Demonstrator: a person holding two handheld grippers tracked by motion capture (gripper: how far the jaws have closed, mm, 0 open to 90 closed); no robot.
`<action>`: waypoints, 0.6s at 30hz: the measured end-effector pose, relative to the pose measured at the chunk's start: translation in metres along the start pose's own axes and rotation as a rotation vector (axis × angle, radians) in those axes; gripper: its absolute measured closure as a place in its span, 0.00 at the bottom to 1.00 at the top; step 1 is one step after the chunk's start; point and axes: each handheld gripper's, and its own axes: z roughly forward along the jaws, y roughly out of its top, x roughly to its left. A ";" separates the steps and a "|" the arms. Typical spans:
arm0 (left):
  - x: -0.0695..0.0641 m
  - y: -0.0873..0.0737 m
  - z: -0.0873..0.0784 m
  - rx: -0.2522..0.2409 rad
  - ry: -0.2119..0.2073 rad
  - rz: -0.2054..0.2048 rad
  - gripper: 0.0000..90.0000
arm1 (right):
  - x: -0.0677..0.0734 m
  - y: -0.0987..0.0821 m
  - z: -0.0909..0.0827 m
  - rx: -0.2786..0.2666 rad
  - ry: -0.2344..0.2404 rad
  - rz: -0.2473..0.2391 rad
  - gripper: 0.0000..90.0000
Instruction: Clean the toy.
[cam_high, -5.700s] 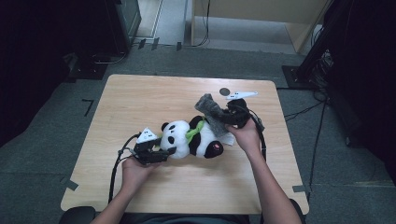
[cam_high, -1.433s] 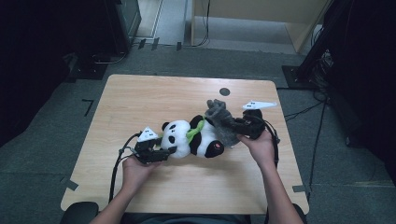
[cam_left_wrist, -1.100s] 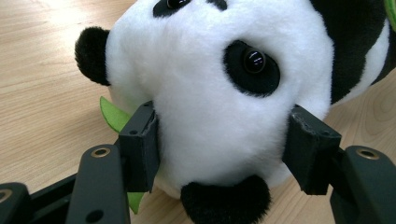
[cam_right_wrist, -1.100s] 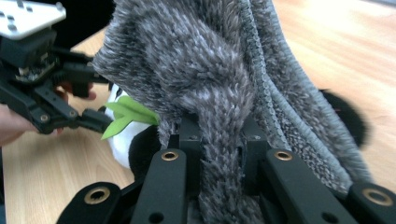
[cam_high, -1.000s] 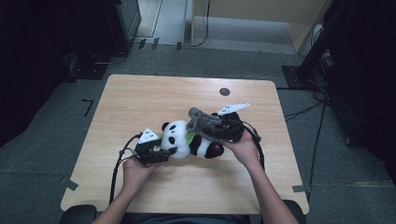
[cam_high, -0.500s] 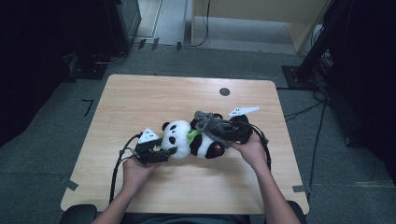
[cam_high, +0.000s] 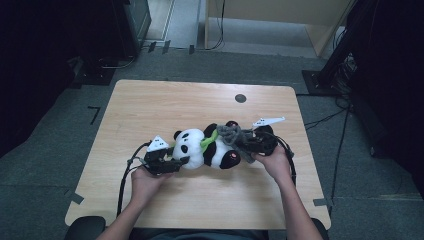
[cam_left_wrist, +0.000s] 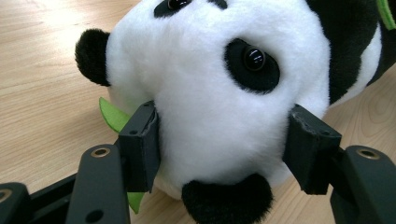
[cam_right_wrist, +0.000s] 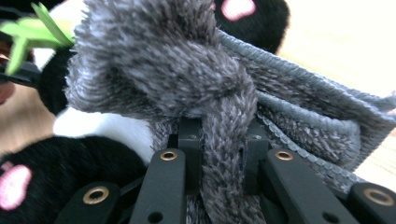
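The left gripper (cam_left_wrist: 219, 149) clamps the panda (cam_high: 207, 148) by its head; the right gripper (cam_right_wrist: 223, 140), at three o'clock, pinches the grey cloth (cam_right_wrist: 187, 70), which should be drawn slowly across the belly.

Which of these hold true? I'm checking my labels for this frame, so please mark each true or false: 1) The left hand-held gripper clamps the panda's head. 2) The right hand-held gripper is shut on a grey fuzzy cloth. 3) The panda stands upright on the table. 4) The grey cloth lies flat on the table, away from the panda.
1) True: the left hand-held gripper has its pads pressed into both sides of the head of the plush panda.
2) True: the right hand-held gripper pinches the grey fuzzy cloth.
3) False: the panda lies on its side on the table.
4) False: the cloth is bunched against the panda's body, held by the right gripper.
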 end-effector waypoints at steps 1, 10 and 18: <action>0.000 0.000 0.000 0.000 0.000 0.002 0.40 | -0.001 -0.001 0.000 0.003 -0.008 0.001 0.86; 0.000 0.001 0.000 0.007 0.002 0.013 0.40 | -0.016 -0.012 0.003 0.090 -0.107 0.043 0.86; -0.001 -0.001 -0.001 0.000 0.006 0.025 0.40 | -0.025 -0.011 -0.017 0.005 -0.104 0.124 0.87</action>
